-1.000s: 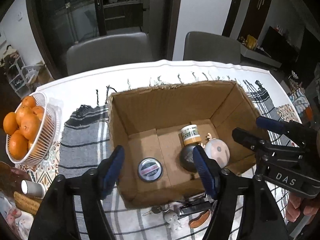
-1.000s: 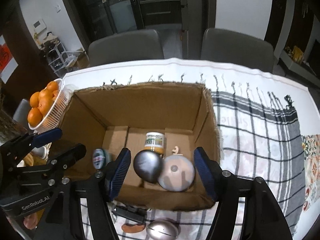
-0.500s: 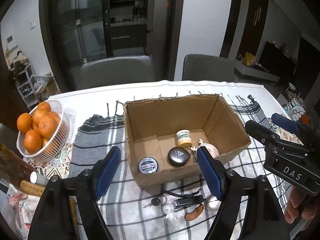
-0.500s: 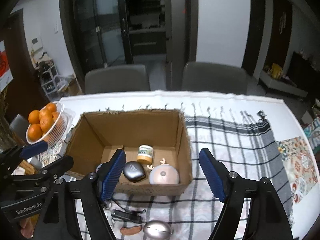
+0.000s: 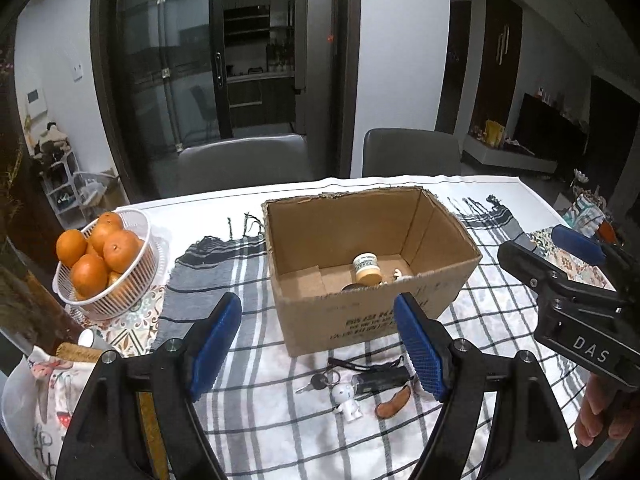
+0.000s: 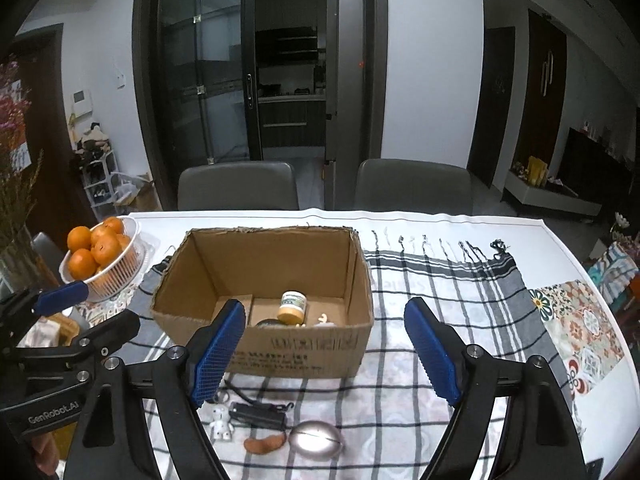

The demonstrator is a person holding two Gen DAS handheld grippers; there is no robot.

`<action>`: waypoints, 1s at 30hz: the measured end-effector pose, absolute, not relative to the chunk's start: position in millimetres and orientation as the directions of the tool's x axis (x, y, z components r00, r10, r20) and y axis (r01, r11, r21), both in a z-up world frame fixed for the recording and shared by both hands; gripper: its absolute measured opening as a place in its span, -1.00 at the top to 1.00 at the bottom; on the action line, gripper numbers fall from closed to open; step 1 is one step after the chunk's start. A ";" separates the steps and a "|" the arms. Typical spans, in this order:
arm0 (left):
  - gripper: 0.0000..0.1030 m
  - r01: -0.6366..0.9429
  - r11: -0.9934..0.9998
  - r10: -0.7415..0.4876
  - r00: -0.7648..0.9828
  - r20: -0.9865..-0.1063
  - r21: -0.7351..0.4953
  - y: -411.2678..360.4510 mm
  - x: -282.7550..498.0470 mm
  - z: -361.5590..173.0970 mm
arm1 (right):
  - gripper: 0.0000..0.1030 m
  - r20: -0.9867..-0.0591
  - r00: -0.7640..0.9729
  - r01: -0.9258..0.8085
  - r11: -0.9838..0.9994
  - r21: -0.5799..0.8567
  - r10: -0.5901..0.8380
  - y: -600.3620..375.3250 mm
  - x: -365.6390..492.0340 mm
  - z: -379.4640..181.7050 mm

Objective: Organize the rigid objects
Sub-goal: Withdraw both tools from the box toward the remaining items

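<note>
An open cardboard box [image 5: 372,312] [image 6: 280,348] stands mid-table on a checked cloth; a small yellow jar [image 5: 367,268] [image 6: 293,307] and other partly hidden items lie inside. In front of the box lie keys [image 5: 318,382], a white figurine [image 5: 347,397] [image 6: 221,424], a black rectangular gadget [image 5: 380,380] [image 6: 256,416], an orange-brown piece [image 5: 393,400] [image 6: 265,443] and a silver oval case [image 6: 316,442]. My left gripper [image 5: 320,346] is open and empty, above these. My right gripper [image 6: 325,354] is open and empty, near the box front.
A white basket of oranges [image 5: 100,264] [image 6: 102,256] stands at the table's left. A patterned mat [image 6: 576,328] lies at the right. Two grey chairs [image 6: 238,186] stand behind the table. A small white cup [image 5: 90,338] sits near the left edge.
Both grippers have pulled back and up from over the box toward the near table edge. The box's inside is now mostly hidden by its front wall. Both stay open.
</note>
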State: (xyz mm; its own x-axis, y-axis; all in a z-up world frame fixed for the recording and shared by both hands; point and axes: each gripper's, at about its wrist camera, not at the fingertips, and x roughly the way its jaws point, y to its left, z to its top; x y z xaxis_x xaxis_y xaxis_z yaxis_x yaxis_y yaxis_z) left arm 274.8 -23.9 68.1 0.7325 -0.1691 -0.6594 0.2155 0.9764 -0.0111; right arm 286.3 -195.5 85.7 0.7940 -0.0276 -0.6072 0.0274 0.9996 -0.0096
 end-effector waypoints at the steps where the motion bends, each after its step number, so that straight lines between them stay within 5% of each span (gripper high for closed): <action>1: -0.52 0.215 0.976 -0.170 0.736 -0.656 -0.012 -24.1 271.4 67.6 | -0.61 -0.604 0.796 0.028 1.000 -0.008 -0.027 -194.9 281.9 84.8; 15: -0.57 0.211 0.977 -0.164 0.782 -0.602 0.009 -17.6 222.7 48.7 | -0.67 -0.573 0.820 0.019 1.000 0.023 -0.002 -188.3 235.3 63.8; 30: -0.57 0.213 0.977 -0.164 0.735 -0.659 -0.005 -17.9 203.8 11.3 | -0.68 -0.599 0.801 0.007 0.999 0.045 0.021 -185.6 213.0 32.8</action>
State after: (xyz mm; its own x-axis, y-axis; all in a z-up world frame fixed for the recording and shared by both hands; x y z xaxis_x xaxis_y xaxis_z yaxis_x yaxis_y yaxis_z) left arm 203.8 -17.9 11.3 0.7345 -0.1637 -0.6585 0.2132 0.9770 -0.0051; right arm 213.0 -185.6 32.8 0.8007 0.0210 -0.5987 0.0074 0.9990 0.0449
